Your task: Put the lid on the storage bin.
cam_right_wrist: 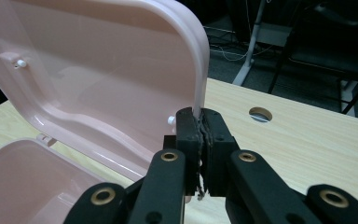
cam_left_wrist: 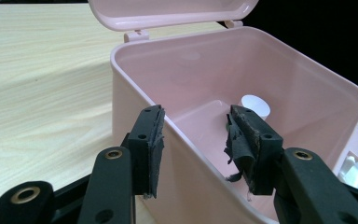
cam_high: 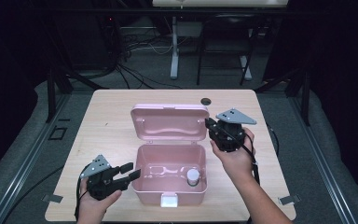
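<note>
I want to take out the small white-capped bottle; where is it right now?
In the high view, the bottle stands inside the open pink box, in its front right corner, nearer the person's right arm; the left gripper waits at the box's left wall.

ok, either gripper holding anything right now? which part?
The right gripper is shut on the side edge of the pink plastic box's raised lid. The left gripper is open at the box's left wall, holding nothing.

A pink plastic box (cam_high: 170,179) stands mid-table with its hinged lid (cam_high: 170,122) raised upright, the lid's right edge pinched in the right gripper (cam_high: 210,125), and what looks like a small white-capped bottle (cam_high: 193,177) inside.
</note>
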### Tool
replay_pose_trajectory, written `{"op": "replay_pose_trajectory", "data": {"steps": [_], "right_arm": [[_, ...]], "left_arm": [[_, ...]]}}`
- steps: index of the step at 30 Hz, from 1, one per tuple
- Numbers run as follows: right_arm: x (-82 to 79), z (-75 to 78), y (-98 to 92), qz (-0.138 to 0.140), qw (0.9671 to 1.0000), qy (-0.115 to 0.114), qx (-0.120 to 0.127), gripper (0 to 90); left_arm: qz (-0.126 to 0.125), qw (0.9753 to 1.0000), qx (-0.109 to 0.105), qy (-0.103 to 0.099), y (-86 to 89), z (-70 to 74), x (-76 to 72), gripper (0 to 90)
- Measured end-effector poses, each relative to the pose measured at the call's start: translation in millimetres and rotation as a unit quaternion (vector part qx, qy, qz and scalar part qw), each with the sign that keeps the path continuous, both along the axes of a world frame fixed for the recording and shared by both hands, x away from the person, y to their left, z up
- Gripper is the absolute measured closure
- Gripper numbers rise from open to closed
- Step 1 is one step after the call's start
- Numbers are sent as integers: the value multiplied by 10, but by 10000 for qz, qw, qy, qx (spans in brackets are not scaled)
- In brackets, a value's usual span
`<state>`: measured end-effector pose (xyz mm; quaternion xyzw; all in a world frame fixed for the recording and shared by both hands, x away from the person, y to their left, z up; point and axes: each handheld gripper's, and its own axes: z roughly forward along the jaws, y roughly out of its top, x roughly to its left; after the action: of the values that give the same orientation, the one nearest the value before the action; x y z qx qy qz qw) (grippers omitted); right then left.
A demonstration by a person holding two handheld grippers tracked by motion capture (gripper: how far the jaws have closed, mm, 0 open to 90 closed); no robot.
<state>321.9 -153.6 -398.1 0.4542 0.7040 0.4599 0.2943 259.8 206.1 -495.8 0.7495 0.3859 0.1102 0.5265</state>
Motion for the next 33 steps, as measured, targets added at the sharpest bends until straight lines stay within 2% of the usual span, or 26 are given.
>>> {"op": "replay_pose_trajectory", "data": {"steps": [5, 12, 15, 20, 24, 28, 33], "right_arm": [[-11, 4, -3, 18, 10000, 20, -7, 870], [-16, 5, -4, 21, 10000, 40, 25, 869], [-18, 4, -3, 18, 10000, 29, 27, 869], [-33, 5, -1, 15, 10000, 44, 36, 868], [-42, -6, -6, 26, 10000, 25, 78, 868], [-45, -25, -17, 36, 9999, -11, 151, 869], [-51, -22, -17, 41, 9999, 8, 159, 869]], "left_arm": [[33, 9999, 38, -96, 27, 96, 60, 567], [72, 9994, 176, -272, 39, 339, 159, 567], [88, 9998, 20, -204, 57, 440, 232, 569], [201, 9994, 11, -291, 89, 629, 340, 569], [301, 9986, 128, -414, 87, 783, 438, 570], [383, 9975, 146, -579, 48, 906, 500, 571], [435, 9963, 173, -723, -26, 1000, 590, 589]]}}
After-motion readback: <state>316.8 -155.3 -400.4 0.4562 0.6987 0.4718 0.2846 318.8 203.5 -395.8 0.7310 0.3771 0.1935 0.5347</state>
